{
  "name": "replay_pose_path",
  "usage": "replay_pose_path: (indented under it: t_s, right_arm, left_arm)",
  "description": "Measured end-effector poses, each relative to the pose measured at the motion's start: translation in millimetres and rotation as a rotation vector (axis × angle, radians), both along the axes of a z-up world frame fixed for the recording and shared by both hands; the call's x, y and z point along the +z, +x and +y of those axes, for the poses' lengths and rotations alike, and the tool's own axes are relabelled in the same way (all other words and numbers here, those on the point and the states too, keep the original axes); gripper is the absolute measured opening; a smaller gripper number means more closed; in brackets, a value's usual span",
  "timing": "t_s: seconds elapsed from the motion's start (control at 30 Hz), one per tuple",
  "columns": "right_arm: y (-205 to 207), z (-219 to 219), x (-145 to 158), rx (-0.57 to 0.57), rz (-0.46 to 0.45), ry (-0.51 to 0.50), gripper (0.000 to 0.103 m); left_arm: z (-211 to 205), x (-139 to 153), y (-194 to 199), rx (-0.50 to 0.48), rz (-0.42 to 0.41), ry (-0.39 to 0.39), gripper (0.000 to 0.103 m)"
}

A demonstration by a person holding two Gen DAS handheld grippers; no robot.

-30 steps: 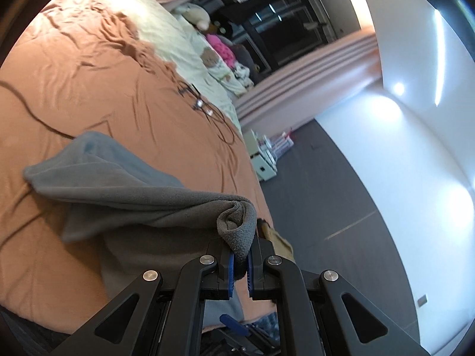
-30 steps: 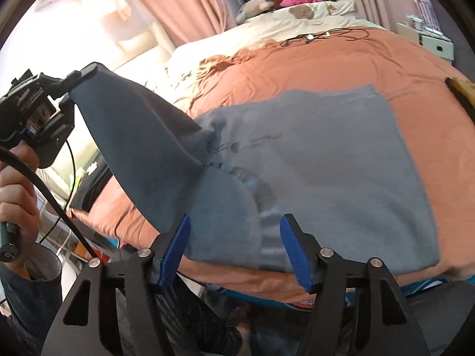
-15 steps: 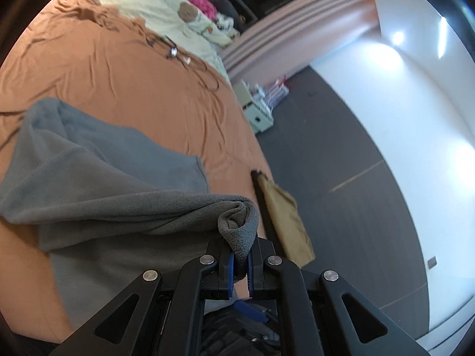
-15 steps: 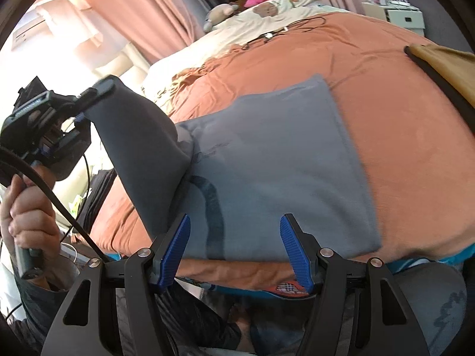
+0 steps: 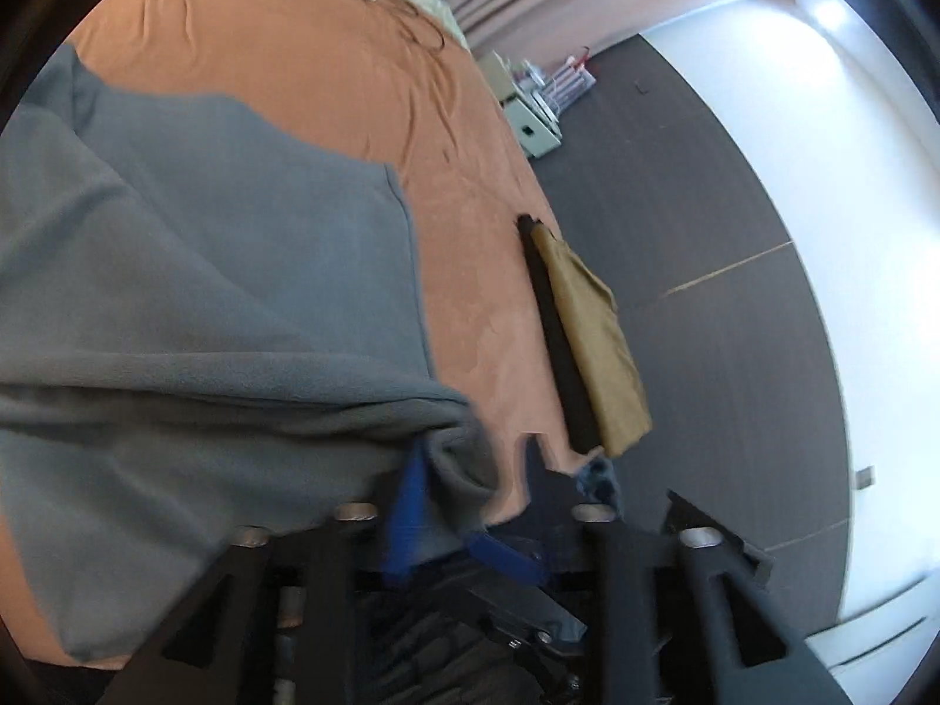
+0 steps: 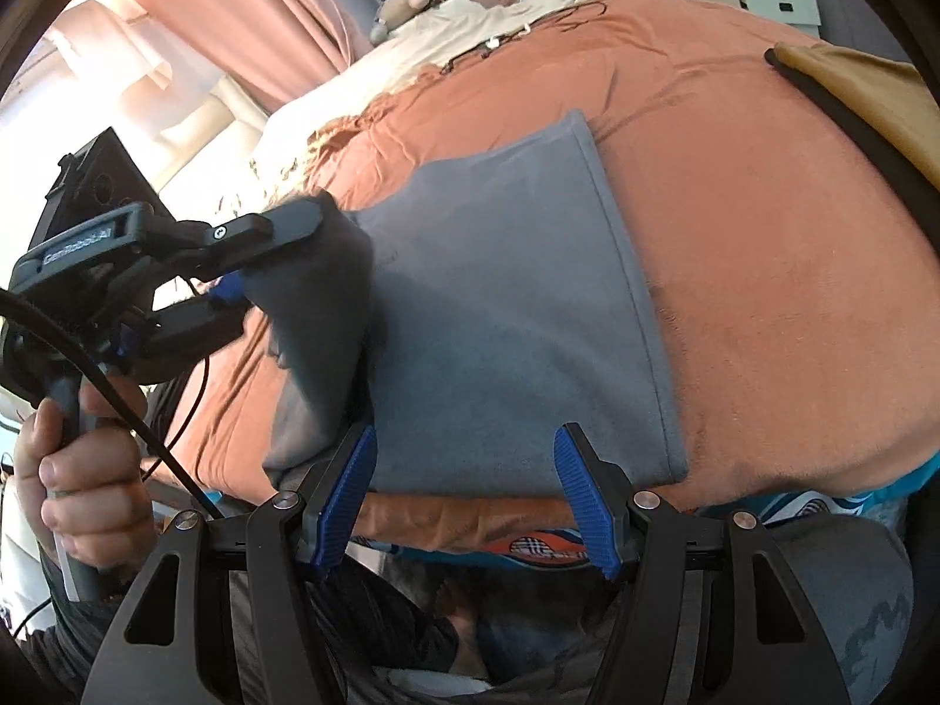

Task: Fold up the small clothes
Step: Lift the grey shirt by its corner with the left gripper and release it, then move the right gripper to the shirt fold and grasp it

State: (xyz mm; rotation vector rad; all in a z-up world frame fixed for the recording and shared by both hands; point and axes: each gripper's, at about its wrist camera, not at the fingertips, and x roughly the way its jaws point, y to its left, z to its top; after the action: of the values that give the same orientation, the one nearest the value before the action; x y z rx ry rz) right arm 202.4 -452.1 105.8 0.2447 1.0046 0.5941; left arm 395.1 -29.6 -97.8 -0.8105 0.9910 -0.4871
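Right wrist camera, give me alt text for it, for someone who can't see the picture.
A grey garment lies on an orange bedspread, its left side lifted and folded over by the left gripper, held in a hand. The right gripper hovers open and empty at the garment's near edge. A mustard cloth lies at the bed's far right.

Only one text can be read: white letters "GenRobot.AI" on the black body of the left gripper (image 6: 258,288), seen from the right wrist view. The grey garment (image 6: 505,317) shows no readable print here.
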Motion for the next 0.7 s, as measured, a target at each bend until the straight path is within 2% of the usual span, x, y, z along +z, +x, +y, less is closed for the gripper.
replay_pose_path:
  t_s: [0.07, 0.13, 0.2, 0.53, 0.7]
  right_arm:
    - [5.0, 3.2, 2.7, 0.013, -0.001, -0.019, 0.061]
    - [10.1, 7.1, 6.2, 0.028, 0.000, -0.045, 0.061]
    - [15.4, 12.1, 8.8, 0.044, -0.002, -0.089, 0.061]
    - [53.4, 49.0, 36.8, 0.150, -0.027, -0.272, 0.061]
    - [73.0, 75.2, 34.2, 0.234, -0.028, -0.383, 0.061]
  left_arm:
    - [4.8, -1.7, -5.7, 0.011, -0.004, -0.001, 0.066]
    - [11.1, -0.1, -10.9, 0.018, -0.009, 0.012, 0.069]
    - [18.9, 0.6, -14.3, 0.030, -0.011, 0.016, 0.070]
    - [80.4, -18.2, -45.7, 0.140, 0.043, 0.196, 0.070]
    - [110.2, -32.3, -62.9, 0.200, 0.082, 0.242, 0.070]
